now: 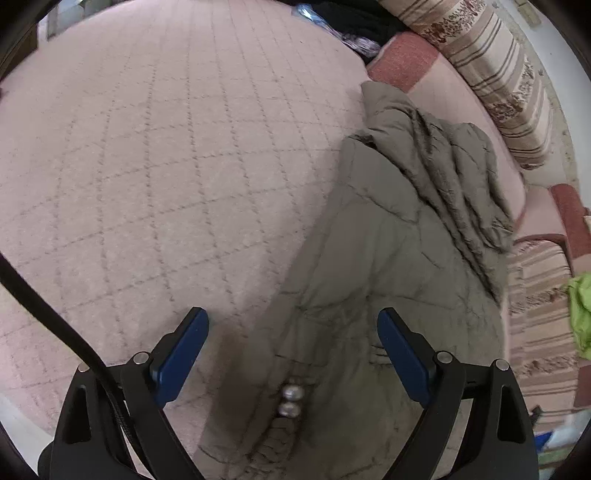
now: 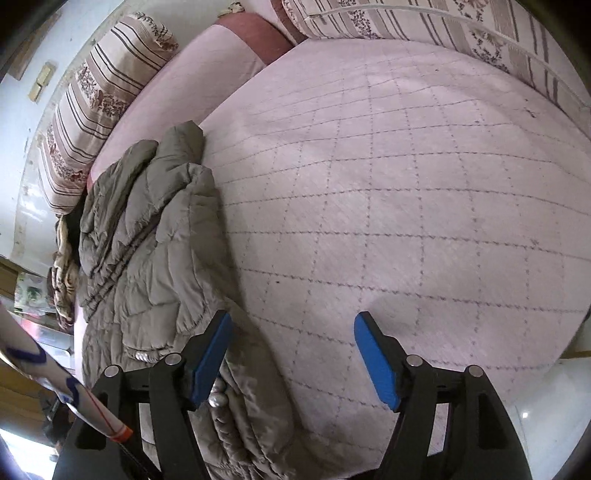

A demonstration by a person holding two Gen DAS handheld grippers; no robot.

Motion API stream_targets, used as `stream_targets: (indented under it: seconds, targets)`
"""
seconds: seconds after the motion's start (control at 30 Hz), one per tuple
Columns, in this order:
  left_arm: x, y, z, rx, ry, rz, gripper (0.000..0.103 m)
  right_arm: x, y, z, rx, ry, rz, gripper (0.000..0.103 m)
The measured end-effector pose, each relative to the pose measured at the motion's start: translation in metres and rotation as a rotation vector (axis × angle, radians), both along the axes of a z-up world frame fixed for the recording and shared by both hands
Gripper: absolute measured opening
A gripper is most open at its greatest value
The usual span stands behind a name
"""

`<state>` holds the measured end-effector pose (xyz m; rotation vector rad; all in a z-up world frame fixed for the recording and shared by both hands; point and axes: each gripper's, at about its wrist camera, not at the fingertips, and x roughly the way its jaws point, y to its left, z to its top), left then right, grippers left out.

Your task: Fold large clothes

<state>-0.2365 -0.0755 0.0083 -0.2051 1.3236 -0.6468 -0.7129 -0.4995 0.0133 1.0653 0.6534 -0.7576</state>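
A grey-olive quilted coat (image 1: 391, 251) lies crumpled on a pink rug, one end draped up onto a pink cushion. It has metal snap buttons (image 1: 290, 400) near its close end. My left gripper (image 1: 291, 343) is open and empty, hovering above the coat's near end. In the right wrist view the same coat (image 2: 155, 251) lies at the left. My right gripper (image 2: 291, 347) is open and empty, its left finger over the coat's edge, its right finger over bare rug.
The pink rug with a diamond grid (image 1: 155, 166) (image 2: 406, 206) fills most of both views. Striped floral cushions (image 1: 495, 74) (image 2: 85, 110) line the edges. A lime-green cloth (image 1: 580, 310) lies far right. Dark clothing (image 1: 354, 18) lies at the top.
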Motion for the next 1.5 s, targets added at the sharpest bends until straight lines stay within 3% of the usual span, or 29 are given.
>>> stream_targets:
  seconds: [0.07, 0.13, 0.57, 0.8, 0.93, 1.07, 1.3, 1.5]
  targets:
    - [-0.002, -0.002, -0.003, -0.106, 0.101, -0.048, 0.091, 0.004, -0.001, -0.002, 0.019, -0.029, 0.014, 0.074]
    - [-0.006, -0.003, -0.003, -0.143, 0.136, -0.066, 0.091, 0.008, 0.0, -0.005, 0.037, -0.055, 0.028, 0.074]
    - [-0.034, 0.022, -0.012, -0.233, 0.122, -0.117, 0.091, 0.002, 0.016, -0.024, 0.216, -0.266, 0.07, 0.074]
    - [-0.049, 0.032, -0.015, -0.296, 0.138, -0.126, 0.091, 0.002, 0.045, -0.025, 0.236, -0.273, 0.089, 0.074]
    - [-0.061, 0.034, -0.02, -0.344, 0.192, -0.174, 0.091, 0.0, 0.058, -0.027, 0.259, -0.28, 0.09, 0.074]
    - [-0.07, 0.034, -0.022, -0.35, 0.17, -0.211, 0.091, 0.002, 0.071, -0.029, 0.273, -0.28, 0.105, 0.074]
    - [-0.07, 0.025, -0.022, -0.338, 0.167, -0.191, 0.091, 0.014, 0.086, -0.034, 0.28, -0.299, 0.146, 0.075]
    - [-0.084, 0.008, -0.012, -0.254, 0.107, -0.237, 0.091, 0.029, 0.103, -0.03, 0.283, -0.348, 0.211, 0.074]
